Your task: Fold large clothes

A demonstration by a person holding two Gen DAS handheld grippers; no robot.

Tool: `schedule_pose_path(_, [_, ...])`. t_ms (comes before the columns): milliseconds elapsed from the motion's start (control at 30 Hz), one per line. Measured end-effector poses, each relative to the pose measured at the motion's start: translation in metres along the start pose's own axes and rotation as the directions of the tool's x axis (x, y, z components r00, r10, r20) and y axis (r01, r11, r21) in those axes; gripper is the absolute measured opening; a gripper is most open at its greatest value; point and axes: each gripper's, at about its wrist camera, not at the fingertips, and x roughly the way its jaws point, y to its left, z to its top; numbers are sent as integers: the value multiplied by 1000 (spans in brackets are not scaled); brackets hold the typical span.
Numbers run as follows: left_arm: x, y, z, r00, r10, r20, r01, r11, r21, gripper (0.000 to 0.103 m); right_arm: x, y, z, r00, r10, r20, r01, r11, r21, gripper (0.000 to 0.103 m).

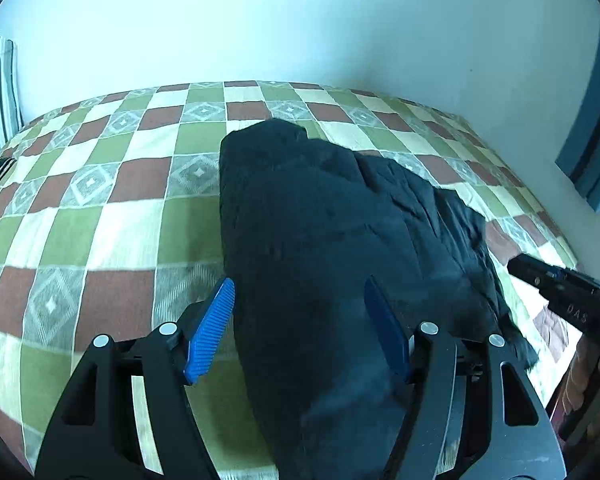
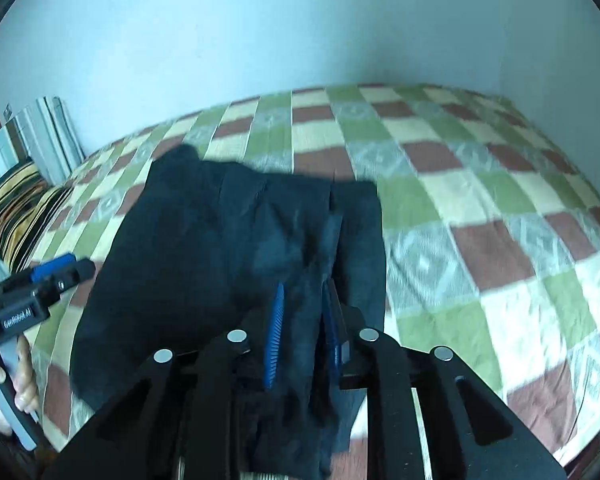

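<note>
A large dark navy garment [image 1: 320, 240] lies bunched on the checked bedspread [image 1: 112, 200]. My left gripper [image 1: 300, 292] is open, its blue pads [image 1: 210, 332] either side of the garment's near edge, which lies between them. The right gripper shows at the right edge of the left wrist view [image 1: 560, 288]. In the right wrist view the garment [image 2: 220, 248] spreads across the bed, and my right gripper [image 2: 302, 292] is shut on a fold of its near edge. My left gripper also shows at the left of that view [image 2: 56, 270].
The bed [image 2: 480, 208] stands against a pale blue wall. A striped pillow [image 2: 16, 208] and a grey striped cushion [image 2: 40, 132] lie at the bed's left end. A blue curtain [image 1: 596, 120] hangs on the right.
</note>
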Motion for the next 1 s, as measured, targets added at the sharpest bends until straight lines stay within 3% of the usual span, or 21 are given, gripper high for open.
schedule_pose_path(167, [31,-4,8,998,21,-56,-20,1000,16,67,43,0,20,998,23,-55,-24,1000,-17,21])
schedule_pose_path(333, [49,-4,3,995,32,-92,-32,999,2,67,80,-3,13,989,22,-146,-26,999,-24,20])
schedule_pose_path(533, [66,-17,-1,990,105,-91,-101,994,47,66,111,-7,5,979,37,-202,-37,999,1,17])
schedule_pose_path(700, [71,-18,-5,988,128,-84,-124,991,51,65,113,-4,-1,984,20,-179,-21,1000,-6,17])
schedule_pose_path(900, [60,-13,1,992,103,-70,-103,995,14,68,95,-2,1,991,6,-131,-7,1000,-7,21])
schedule_pose_path(1000, [53,-11,1,994,91,-67,-91,996,2,68,82,-1,1,995,7,-102,-7,1000,5,36])
